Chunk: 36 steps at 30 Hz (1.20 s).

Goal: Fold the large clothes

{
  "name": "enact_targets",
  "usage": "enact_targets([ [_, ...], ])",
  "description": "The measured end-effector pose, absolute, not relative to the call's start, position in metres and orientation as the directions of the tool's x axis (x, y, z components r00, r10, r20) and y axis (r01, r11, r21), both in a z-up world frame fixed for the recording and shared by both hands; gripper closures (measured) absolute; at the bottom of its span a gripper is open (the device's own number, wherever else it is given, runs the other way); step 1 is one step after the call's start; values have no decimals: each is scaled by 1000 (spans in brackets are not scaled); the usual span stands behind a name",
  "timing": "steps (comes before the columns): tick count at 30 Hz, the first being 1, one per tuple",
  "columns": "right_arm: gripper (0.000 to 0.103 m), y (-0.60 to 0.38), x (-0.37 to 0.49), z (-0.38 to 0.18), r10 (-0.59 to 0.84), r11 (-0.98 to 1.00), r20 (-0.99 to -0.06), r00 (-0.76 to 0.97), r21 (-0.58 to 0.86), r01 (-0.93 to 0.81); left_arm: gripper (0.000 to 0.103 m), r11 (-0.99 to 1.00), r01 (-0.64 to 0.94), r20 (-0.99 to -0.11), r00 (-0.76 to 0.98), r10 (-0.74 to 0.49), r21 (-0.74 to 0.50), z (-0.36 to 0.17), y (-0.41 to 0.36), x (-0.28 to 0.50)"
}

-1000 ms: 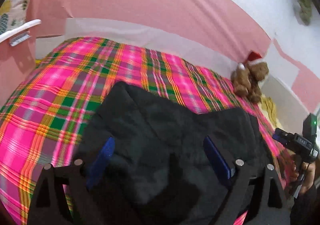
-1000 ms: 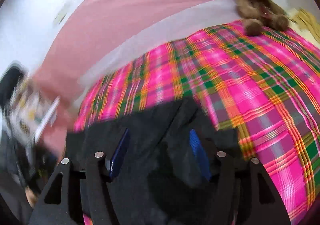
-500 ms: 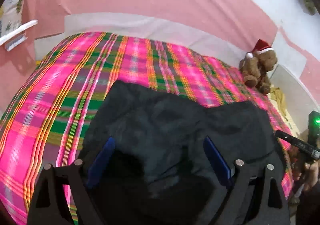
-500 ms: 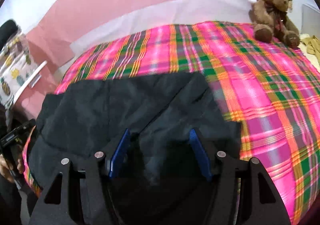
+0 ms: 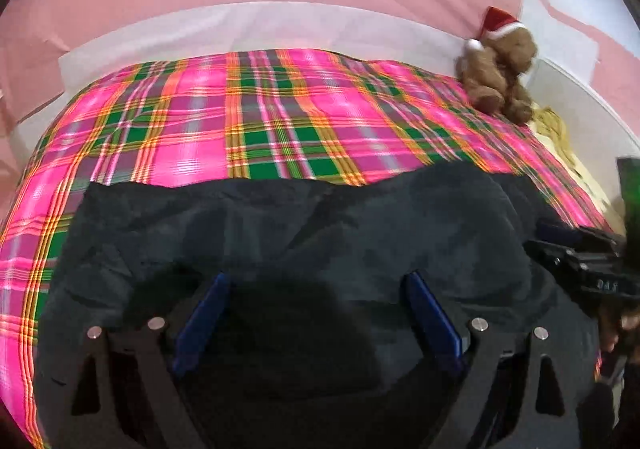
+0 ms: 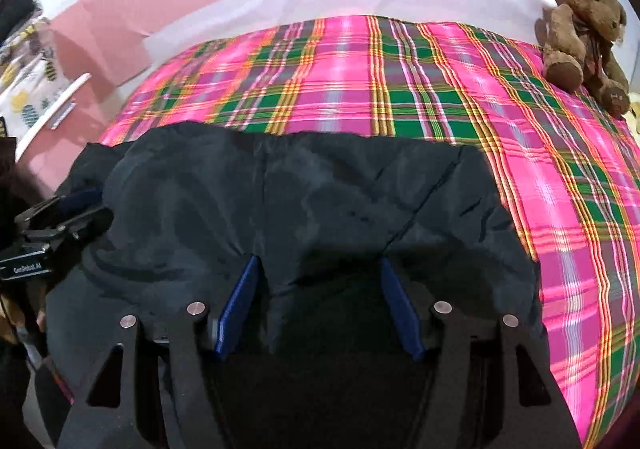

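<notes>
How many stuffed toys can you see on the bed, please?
1. A brown teddy bear in a red Santa hat sits at the far right corner of the plaid bedspread, against the wall, well clear of the dark garment. Nothing suggests others, though the bed's near edge is hidden.

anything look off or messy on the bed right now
Nothing damaged or spilled. The black garment lies rumpled on the plaid bedspread, not yet flat, with creases across it. The teddy bear in a Santa hat sits upright at the far corner.
</notes>
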State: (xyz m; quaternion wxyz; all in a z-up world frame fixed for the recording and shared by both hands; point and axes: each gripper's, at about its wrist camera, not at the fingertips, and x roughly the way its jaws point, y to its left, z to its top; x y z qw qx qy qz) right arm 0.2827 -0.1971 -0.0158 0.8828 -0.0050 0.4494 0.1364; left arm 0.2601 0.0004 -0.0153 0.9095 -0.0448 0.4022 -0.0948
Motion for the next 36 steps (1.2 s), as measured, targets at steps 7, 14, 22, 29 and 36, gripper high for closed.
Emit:
enact_targets([
  [7,40,-201,294,-19,228,968,-800,555,122,-221,11,984,113,-727,663,-178,-137,3,12,257],
  [14,40,-227,305,-8,184,982,-788,588,120,-147,11,1000,-18,-755,656,-6,-24,-15,63,292],
  [22,40,-240,334,-46,118,993,-821,559,91,-75,9,986,-87,-733,679,-48,-145,-45,84,296],
  [29,40,-238,340,-57,103,995,-819,564,87,-55,9,983,-100,-739,672,-45,-152,-48,85,301],
  [36,40,-248,310,-13,116,992,-770,628,116,-40,10,981,-62,-688,721,-81,-182,5,83,265],
])
